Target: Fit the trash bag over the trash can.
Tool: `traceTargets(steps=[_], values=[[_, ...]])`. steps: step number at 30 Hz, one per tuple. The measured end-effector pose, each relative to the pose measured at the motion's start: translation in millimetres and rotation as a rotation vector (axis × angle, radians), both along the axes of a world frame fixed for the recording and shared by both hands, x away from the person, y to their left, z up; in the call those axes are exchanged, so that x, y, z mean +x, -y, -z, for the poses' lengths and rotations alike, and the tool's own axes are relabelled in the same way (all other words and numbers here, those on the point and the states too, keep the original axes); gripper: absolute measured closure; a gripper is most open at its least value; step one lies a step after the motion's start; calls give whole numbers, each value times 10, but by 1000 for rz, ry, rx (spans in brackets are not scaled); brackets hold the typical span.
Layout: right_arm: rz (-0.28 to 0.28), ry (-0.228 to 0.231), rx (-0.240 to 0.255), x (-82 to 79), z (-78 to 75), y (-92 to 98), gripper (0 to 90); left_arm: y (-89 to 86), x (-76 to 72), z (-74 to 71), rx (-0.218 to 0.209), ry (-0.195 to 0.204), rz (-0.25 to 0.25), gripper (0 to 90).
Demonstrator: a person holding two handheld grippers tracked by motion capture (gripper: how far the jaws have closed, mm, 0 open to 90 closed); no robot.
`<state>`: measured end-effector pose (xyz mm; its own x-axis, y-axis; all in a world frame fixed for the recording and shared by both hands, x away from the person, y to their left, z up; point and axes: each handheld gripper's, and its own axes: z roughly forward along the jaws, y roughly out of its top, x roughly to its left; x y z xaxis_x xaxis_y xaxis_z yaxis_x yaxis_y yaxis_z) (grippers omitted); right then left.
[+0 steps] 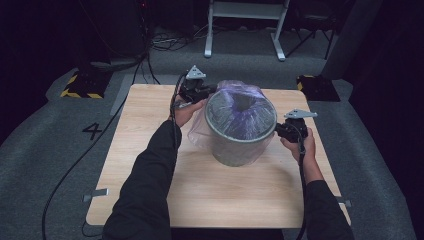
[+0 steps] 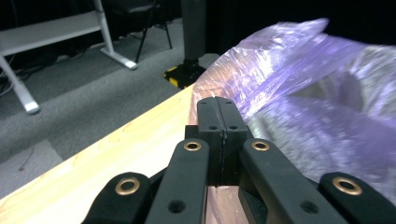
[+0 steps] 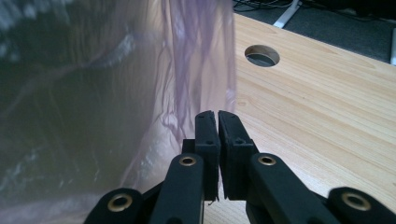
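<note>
A grey bin [image 1: 239, 131] stands near the middle of the bench [image 1: 150, 150], with a thin purple bag [image 1: 235, 102] draped into its mouth and spilling down its outside, which reads as a liner being fitted. The left gripper [image 1: 202, 91] sits at the far left rim, and in the left gripper view its jaws are pressed flat together just beside the bag's film [image 2: 280, 60]; a pinkish film shows low between the arms, but whether any plastic is pinched between the pads cannot be told. The right gripper [image 1: 280, 131] is at the opposite, right side of the rim, likely so the two hands can stretch the bag's edge evenly across the opening. Its jaws [image 3: 217, 140] are all but closed, a thin slit between the pads, and the film hanging down the bin's wall [image 3: 196, 70] lies just ahead of their tips; any hold on it cannot be made out. A round hole [image 3: 262, 55] in the bench lies beyond.
</note>
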<state>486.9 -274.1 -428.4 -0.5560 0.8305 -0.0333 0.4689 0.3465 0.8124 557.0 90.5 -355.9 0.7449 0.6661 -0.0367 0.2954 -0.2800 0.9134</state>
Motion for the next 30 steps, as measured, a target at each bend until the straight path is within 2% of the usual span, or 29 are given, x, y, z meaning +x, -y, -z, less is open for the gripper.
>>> traceTargets(steps=[9,13,16,21,25,26,28,30], values=[[-19,-27,-14,11,40,-38,900,31,84,199,23,-80,-3,900],[-27,-46,-16,28,81,-55,900,52,121,325,62,-124,-14,900],[-31,-69,-16,49,123,-77,900,91,116,454,95,-157,6,900],[-40,-103,-21,67,177,-100,900,99,82,631,101,-189,21,900],[-45,-131,-35,94,246,-113,900,90,54,740,126,-211,40,900],[-46,-140,-37,97,264,-120,900,85,50,757,126,-224,45,900],[-50,-146,-39,101,295,-132,900,68,30,782,124,-216,47,900],[-49,-158,-41,109,322,-137,900,52,3,817,114,-230,51,900]])
